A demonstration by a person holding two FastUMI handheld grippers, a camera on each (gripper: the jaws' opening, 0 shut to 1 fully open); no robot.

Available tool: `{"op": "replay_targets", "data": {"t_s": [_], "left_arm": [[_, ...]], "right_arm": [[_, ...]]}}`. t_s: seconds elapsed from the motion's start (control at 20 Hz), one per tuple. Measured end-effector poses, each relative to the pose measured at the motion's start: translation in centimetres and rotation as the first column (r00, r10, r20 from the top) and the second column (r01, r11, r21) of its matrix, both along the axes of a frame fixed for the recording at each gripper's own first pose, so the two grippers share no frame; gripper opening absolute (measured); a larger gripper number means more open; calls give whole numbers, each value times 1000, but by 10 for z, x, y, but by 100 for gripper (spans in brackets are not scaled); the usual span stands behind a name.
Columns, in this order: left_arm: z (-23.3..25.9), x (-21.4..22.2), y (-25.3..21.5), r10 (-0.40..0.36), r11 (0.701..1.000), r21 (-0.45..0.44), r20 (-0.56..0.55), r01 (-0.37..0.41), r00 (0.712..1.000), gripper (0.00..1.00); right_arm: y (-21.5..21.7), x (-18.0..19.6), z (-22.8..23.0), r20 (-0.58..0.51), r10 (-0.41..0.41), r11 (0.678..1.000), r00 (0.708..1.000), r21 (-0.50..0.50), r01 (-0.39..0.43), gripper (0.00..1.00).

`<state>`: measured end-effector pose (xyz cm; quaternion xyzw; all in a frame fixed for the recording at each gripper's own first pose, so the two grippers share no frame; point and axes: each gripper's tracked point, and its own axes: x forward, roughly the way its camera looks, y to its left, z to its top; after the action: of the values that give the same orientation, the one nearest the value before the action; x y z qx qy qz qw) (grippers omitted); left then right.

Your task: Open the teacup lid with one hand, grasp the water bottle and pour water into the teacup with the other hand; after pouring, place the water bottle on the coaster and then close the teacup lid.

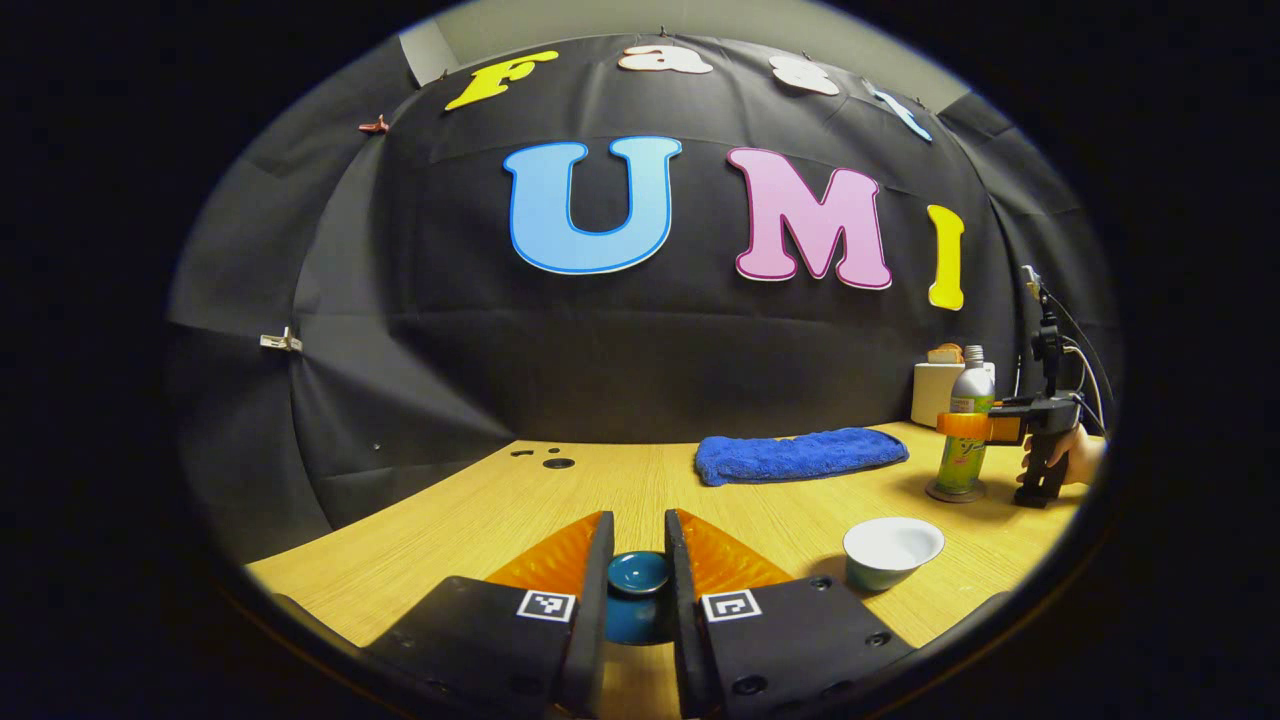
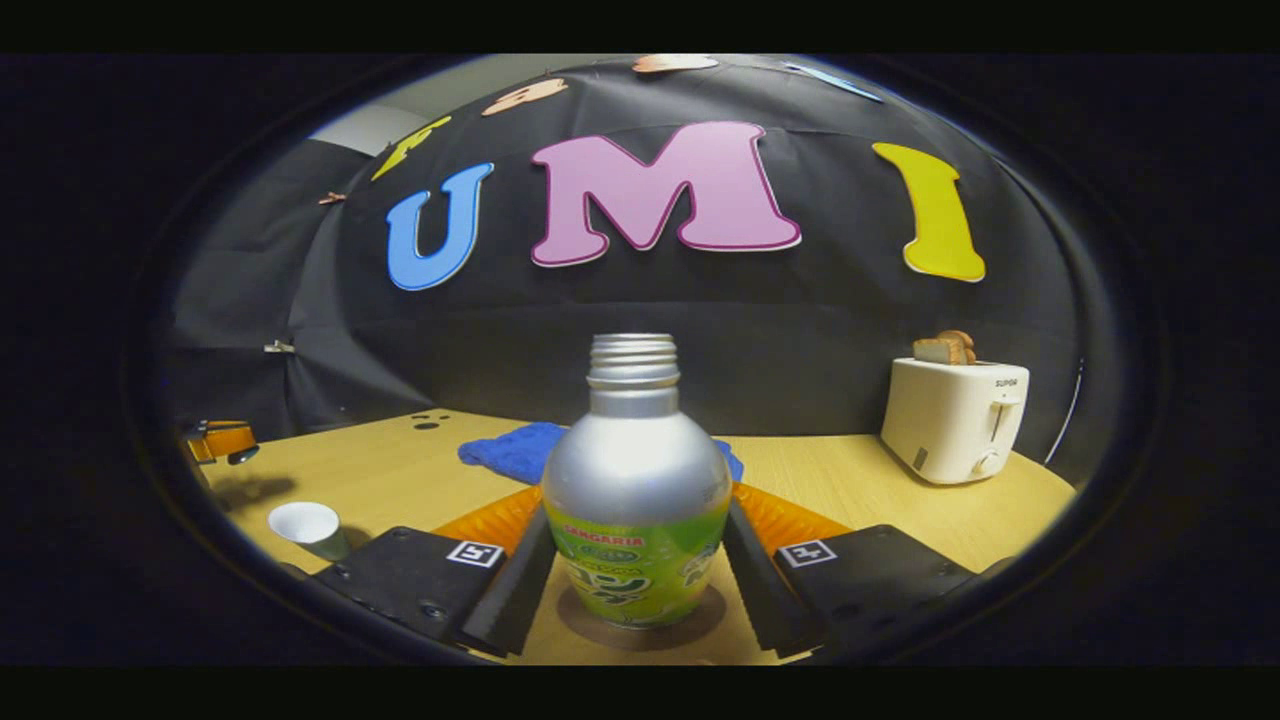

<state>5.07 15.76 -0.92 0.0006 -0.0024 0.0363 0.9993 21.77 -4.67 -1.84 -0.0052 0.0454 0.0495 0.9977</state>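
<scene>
Teacup lid (image 1: 638, 572), a small dark-blue glazed ceramic disc with a raised rim, sits between the fingers of the left gripper (image 1: 640, 560), which is closed to a narrow gap around it; whether both fingers actually press on it cannot be told. Below the lid a rounded dark-blue form shows, just above the light wood-grain counter (image 1: 620, 485). Ceramic is stiff, smooth and brittle: judge it light but slippery and liable to chip if dropped, so hold it across the rim.

The white-lined open teacup (image 1: 892, 551) stands on the counter to the right of the left gripper, uncovered.

The silver metal water bottle with a green label and an uncapped threaded neck (image 2: 637, 480) stands upright on a round brown coaster (image 2: 640, 620). The right gripper (image 2: 638, 560) flanks the labelled body, its fingers at or very close to the bottle's sides; firm contact cannot be confirmed. Thin metal is rigid but smooth; with liquid inside it is probably moderately heavy, so the straight labelled section is the preferred hold.

A blue folded towel (image 1: 800, 455) and a white toaster (image 2: 955, 420) lie farther back.
</scene>
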Motion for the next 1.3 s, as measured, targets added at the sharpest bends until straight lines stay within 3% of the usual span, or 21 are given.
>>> {"op": "replay_targets", "data": {"t_s": [0.05,0.15,0.35,0.6,0.95,1.3], "left_arm": [[1,-1,0,0,1000,0,0,0,1000,31],[1,0,0,0,1000,0,0,0,1000,32],[1,-1,0,2,1000,0,0,-2,1000,32],[0,-1,2,10,1000,1,0,-10,1000,32],[1,-2,4,19,1000,0,-2,-19,1000,32],[0,-1,5,25,1000,-1,-3,-25,1000,32]], "right_arm": [[-3,0,-3,-9,-8,1000,1000,1,8,93],[-9,-3,-5,-30,-25,999,999,29,26,100],[-12,-18,-12,-71,-46,997,996,62,50,100],[-9,-36,-10,-49,-33,999,998,-38,31,100],[-7,-82,-17,-119,-30,999,992,17,33,100],[-11,-146,3,-24,-42,996,999,-84,40,100]]}}
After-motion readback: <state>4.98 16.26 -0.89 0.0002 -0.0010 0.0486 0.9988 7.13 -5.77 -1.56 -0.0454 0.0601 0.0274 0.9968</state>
